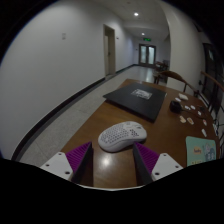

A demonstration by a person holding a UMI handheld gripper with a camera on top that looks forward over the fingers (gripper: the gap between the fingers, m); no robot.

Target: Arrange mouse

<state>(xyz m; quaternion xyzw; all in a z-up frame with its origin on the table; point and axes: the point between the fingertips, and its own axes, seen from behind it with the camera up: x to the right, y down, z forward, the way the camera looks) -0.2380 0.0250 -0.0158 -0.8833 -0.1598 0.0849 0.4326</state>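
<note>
A white perforated mouse (121, 135) lies on the brown wooden table (100, 120), just ahead of my gripper (113, 165). The two fingers, with purple pads (80, 158) on their inner faces, stand apart and hold nothing; bare table shows between them. The mouse sits a little beyond the fingertips, roughly centred between them. A black mouse mat (138, 98) lies farther along the table, beyond the mouse.
A teal card (200, 150) lies at the table's right, with small items (177, 104) and a chair (172, 78) beyond. A long corridor with white walls and a door (109, 50) runs to the left; the table's left edge drops to the floor (55, 135).
</note>
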